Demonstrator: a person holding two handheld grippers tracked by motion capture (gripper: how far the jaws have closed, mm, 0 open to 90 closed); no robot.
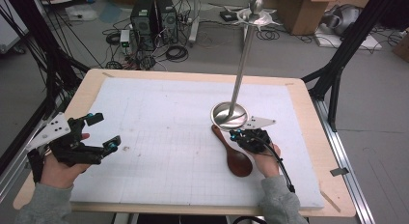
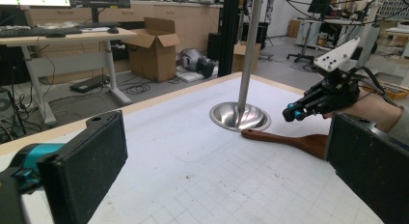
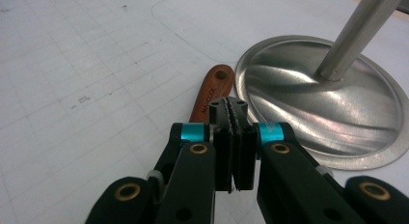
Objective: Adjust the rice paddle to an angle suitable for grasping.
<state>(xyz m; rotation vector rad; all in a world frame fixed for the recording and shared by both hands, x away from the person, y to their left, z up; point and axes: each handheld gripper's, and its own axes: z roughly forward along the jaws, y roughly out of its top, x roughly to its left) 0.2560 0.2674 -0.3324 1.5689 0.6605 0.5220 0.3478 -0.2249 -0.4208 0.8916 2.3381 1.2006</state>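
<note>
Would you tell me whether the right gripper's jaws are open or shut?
Shut: the right gripper has its pads pressed together, nothing between them, just above the wooden spoon.

We mark a reddish-brown wooden spoon [image 1: 235, 154] beside a shiny silver stand [image 1: 229, 115] on a white mat [image 1: 164, 137] printed with a faint grey grid. The table [image 1: 308, 132] rim is pale tan. Both grippers, left [image 1: 99, 132] and right [image 1: 241, 135], are black with teal bands; sleeves [image 1: 41, 204] are grey.
</note>
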